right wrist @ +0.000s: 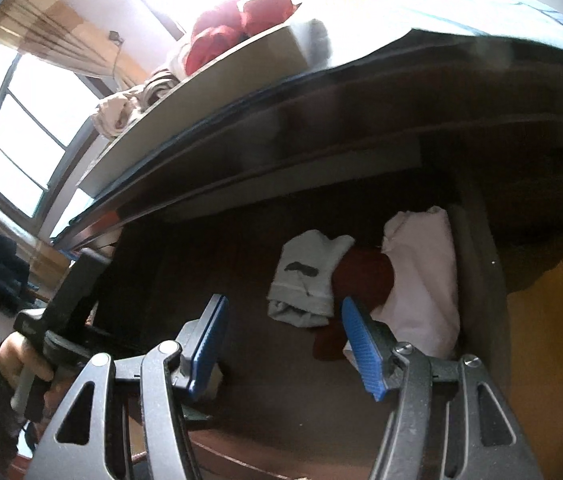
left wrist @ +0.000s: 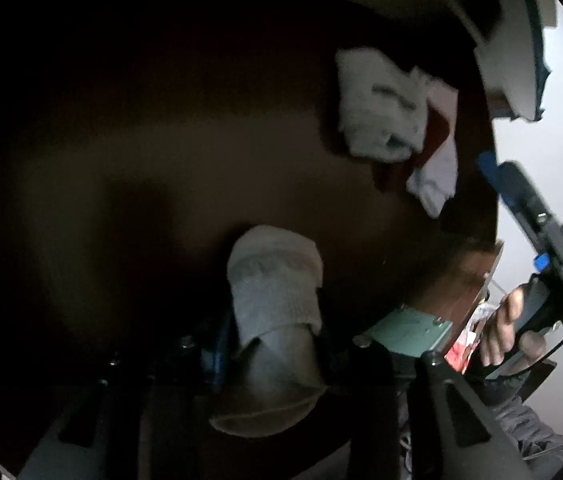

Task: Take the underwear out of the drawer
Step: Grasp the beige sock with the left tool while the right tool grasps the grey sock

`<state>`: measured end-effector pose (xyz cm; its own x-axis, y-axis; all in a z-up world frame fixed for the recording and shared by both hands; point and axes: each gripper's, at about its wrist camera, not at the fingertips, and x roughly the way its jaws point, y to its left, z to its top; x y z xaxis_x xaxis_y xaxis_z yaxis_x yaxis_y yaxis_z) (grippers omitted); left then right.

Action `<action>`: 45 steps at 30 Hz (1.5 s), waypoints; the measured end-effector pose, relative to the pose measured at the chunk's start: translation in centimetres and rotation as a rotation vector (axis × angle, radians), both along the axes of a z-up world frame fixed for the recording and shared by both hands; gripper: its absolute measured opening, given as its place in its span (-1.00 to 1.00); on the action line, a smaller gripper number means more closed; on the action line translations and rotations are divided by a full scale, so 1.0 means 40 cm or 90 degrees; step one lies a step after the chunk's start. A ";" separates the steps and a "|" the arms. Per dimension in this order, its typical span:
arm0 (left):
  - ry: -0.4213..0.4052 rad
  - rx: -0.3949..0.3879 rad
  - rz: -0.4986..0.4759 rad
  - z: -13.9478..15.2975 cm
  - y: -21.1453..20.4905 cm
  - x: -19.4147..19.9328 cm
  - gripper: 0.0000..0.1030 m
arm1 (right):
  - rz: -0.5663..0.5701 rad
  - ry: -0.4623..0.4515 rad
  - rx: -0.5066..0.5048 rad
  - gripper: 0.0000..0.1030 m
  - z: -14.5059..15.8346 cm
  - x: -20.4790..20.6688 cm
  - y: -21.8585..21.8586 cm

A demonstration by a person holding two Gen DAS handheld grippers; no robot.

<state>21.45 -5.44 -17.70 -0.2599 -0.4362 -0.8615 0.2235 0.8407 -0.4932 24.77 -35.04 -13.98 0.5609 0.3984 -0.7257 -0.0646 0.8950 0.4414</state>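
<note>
Underwear lay in the drawer (right wrist: 477, 264): a pale folded garment (right wrist: 309, 276) just ahead of the right gripper (right wrist: 281, 344), its jaws apart; the left gripper (left wrist: 273, 344) was clamped on a grey cloth (left wrist: 277, 280).

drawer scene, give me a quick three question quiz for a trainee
1. True or false: the right gripper is open and holds nothing.
2. What is the left gripper shut on?
A. a red garment
B. a grey-white folded garment
C. a box
3. Fill in: in the drawer, the dark red garment lies between the light grey folded garment and the ____ one.

Key:
1. true
2. B, the grey-white folded garment
3. white
</note>
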 end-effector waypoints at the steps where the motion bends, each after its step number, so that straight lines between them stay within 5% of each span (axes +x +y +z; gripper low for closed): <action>1: -0.014 -0.016 0.014 0.010 0.006 0.002 -0.35 | -0.002 0.006 0.001 0.20 -0.006 0.005 -0.002; 9: -0.189 -0.043 0.115 0.106 0.044 0.015 -0.35 | 0.004 0.030 0.003 0.20 -0.014 0.059 0.010; 17: -0.330 -0.006 0.171 0.153 0.122 0.013 -0.35 | 0.103 0.102 -0.114 0.20 -0.061 0.162 0.142; 29: -0.405 -0.002 0.206 0.202 0.173 -0.005 -0.35 | 0.179 0.224 -0.264 0.19 -0.141 0.245 0.258; 33: -0.407 -0.012 0.211 0.206 0.187 -0.016 -0.35 | 0.196 0.213 -0.314 -0.20 -0.139 0.241 0.280; 38: -0.424 0.003 0.218 0.206 0.197 -0.028 -0.35 | 0.187 0.181 -0.283 -0.61 -0.115 0.218 0.264; 45: -0.421 0.008 0.219 0.199 0.183 -0.032 -0.35 | 0.180 0.083 -0.183 -0.67 -0.045 0.115 0.248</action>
